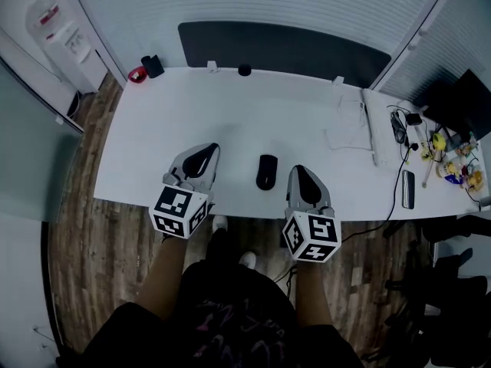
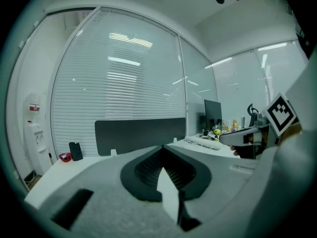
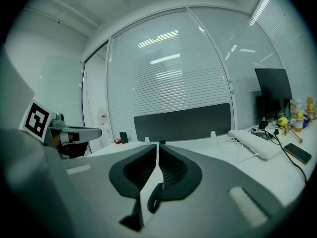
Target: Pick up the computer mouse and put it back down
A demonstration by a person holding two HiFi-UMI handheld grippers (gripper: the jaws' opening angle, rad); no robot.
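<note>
Flanking the mouse [image 1: 266, 172], left gripper [image 1: 205, 152] and right gripper [image 1: 301, 175] point forward.

The computer mouse [image 1: 266, 172] is seen lying on the white table [image 1: 230, 113], between the two sets of fingers and touched by neither. The left gripper [image 1: 209, 150] is held just to its left and the right gripper [image 1: 299, 172] just to its right, each with its fingers drawn together. Well off to the right of the right fingers, a white keyboard [image 1: 374, 129] and a dark phone [image 1: 408, 188] are spotted.
</note>
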